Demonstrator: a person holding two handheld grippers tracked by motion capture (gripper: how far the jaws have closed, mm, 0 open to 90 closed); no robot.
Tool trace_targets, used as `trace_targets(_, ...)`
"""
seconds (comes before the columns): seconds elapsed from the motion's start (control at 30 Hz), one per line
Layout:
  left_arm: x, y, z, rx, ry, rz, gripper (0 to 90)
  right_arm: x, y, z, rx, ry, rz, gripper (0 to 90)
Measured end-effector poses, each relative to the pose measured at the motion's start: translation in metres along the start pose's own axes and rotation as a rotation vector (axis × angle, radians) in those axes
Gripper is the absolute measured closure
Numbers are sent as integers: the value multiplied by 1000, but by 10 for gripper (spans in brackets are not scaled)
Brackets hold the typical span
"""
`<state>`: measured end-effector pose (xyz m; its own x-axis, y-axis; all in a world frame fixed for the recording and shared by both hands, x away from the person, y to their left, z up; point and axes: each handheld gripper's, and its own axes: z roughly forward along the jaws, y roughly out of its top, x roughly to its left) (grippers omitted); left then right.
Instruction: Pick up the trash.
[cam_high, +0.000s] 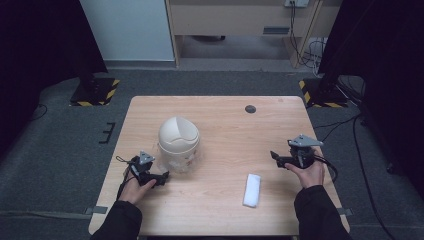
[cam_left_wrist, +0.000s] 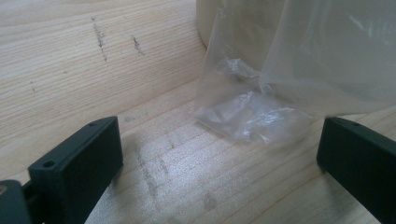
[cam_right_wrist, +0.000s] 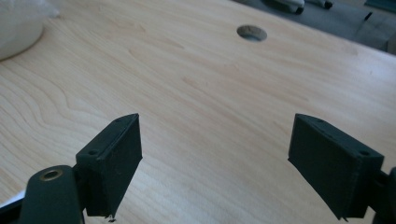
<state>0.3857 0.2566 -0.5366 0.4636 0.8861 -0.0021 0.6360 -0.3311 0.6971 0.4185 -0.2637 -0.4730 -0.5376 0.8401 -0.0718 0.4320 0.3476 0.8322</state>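
- A cream domed bin (cam_high: 178, 136) stands upright left of centre on the wooden table (cam_high: 225, 130), clear plastic liner (cam_left_wrist: 252, 112) spilling at its base; no writing is legible.
- A white folded cloth (cam_high: 252, 190) lies near the front edge, long axis running front to back.
- The left gripper (cam_high: 161, 178) sits just beside the liner, jaws wide apart, empty.
- The right gripper (cam_high: 276, 158) is well apart, jaws spread, holding nothing.

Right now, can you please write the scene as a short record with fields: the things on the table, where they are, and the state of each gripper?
surface: wooden table with a round hole near its far edge
bin: cream domed bin, left of centre, with a clear plastic liner spilling onto the wood
white item: folded white pack, near edge, right of centre
left gripper: open, jaws facing the liner, low over the table
right gripper: open, holding nothing, over bare wood
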Motion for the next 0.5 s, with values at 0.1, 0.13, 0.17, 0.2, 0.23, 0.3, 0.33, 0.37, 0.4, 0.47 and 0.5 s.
trace_targets(0.1,0,0,0,0,0,0,0,1,6,-1,-16,1,-8,175)
trace_targets(0.13,0,0,0,0,0,0,0,3,13,-2,-42,7,-18,174)
trace_targets(0.17,0,0,0,0,0,0,0,3,13,-2,-42,7,-18,174)
trace_targets(0.2,0,0,0,0,0,0,0,5,15,-3,-53,13,-22,175)
trace_targets(0.23,0,0,0,0,0,0,0,7,21,-4,-67,24,-33,177)
trace_targets(0.3,0,0,0,0,0,0,0,11,27,-5,-84,30,-44,178)
trace_targets(0.33,0,0,0,0,0,0,0,12,30,-5,-85,32,-55,184)
trace_targets(0.37,0,0,0,0,0,0,0,14,34,-6,-93,33,-65,186)
trace_targets(0.4,0,0,0,0,0,0,0,14,34,-6,-93,33,-65,186)
trace_targets(0.47,0,0,0,0,0,0,0,20,43,-8,-115,53,-84,188)
trace_targets(0.5,0,0,0,0,0,0,0,20,43,-8,-115,53,-84,188)
